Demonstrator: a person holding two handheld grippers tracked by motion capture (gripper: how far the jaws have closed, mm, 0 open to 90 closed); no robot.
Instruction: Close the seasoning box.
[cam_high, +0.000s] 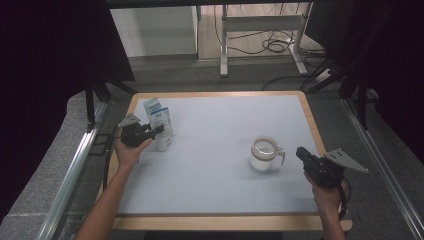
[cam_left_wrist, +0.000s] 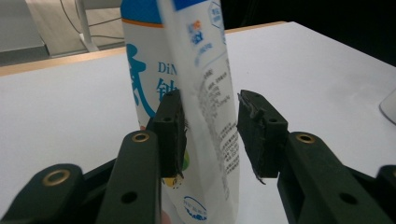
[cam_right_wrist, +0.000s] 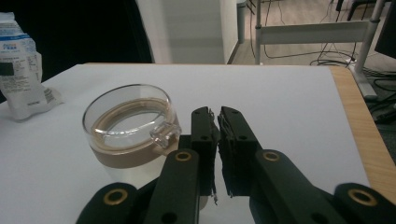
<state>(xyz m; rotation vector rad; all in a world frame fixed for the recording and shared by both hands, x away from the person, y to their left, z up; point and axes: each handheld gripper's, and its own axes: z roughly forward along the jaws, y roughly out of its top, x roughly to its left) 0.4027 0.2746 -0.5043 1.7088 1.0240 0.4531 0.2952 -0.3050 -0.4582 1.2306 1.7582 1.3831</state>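
Milk pouch (cam_left_wrist: 196, 93) stands upright at nine o'clock on the bench (cam_high: 220, 195), between the left gripper (cam_left_wrist: 210, 135) fingers: one pad touches it, the other stands just clear, fingers half open. Glass mug (cam_right_wrist: 128, 128) (brown band, handle toward the camera) sits at four o'clock. Right gripper (cam_right_wrist: 218, 149) beside the handle, fingers nearly together, holding nothing.

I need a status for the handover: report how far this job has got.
Looks done: the glass mug holds a pale brown drink, so pouring may be over, though I can't confirm it. In hand: the left gripper stands around the upright milk carton, one pad touching, the other apart. Left: the shut right gripper sits beside the mug's handle, not gripping it.
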